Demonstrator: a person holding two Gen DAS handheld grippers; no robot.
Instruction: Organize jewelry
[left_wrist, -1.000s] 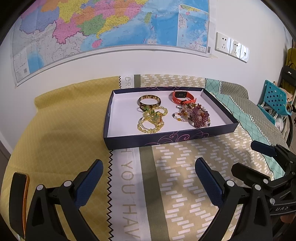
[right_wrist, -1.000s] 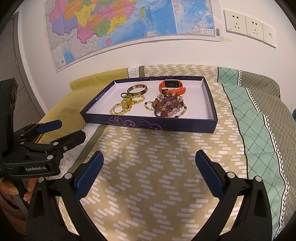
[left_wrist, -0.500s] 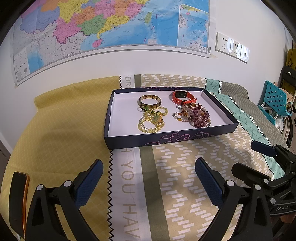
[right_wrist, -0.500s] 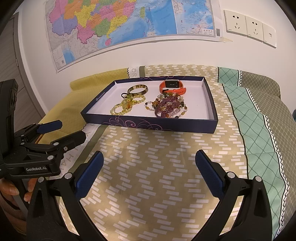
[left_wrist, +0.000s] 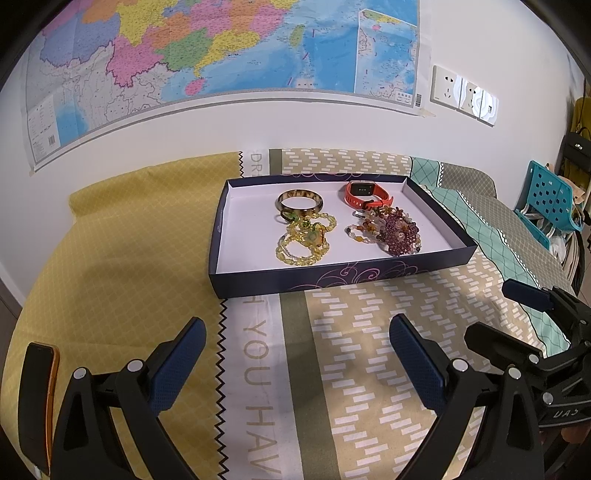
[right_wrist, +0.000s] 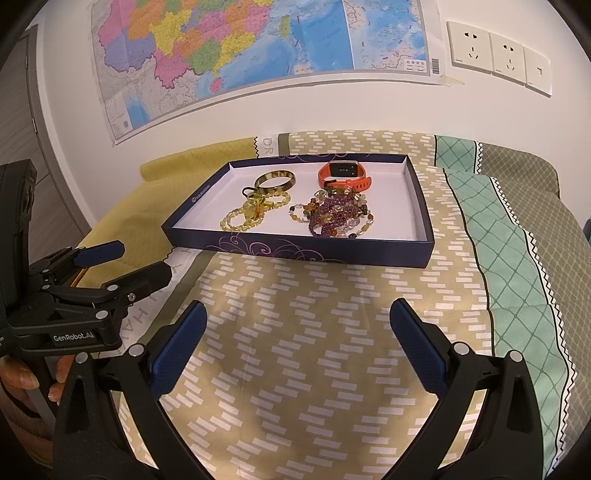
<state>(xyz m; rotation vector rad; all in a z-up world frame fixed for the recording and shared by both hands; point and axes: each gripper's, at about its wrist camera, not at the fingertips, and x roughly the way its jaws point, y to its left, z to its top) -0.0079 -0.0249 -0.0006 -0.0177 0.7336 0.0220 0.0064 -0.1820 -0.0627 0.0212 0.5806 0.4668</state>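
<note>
Left gripper (left_wrist: 297, 347) and right gripper (right_wrist: 298, 332) are both hovering with jaws wide apart, empty, over the patterned cloth (left_wrist: 354, 369) on the surface. Tray (left_wrist: 332, 277) is sitting well beyond both, toward the far wall. Inside: bangle (left_wrist: 300, 201) far left, orange watch (left_wrist: 365, 195) far right, yellow beads (left_wrist: 304, 240) near left, purple beads (left_wrist: 397, 232) near right.
</note>
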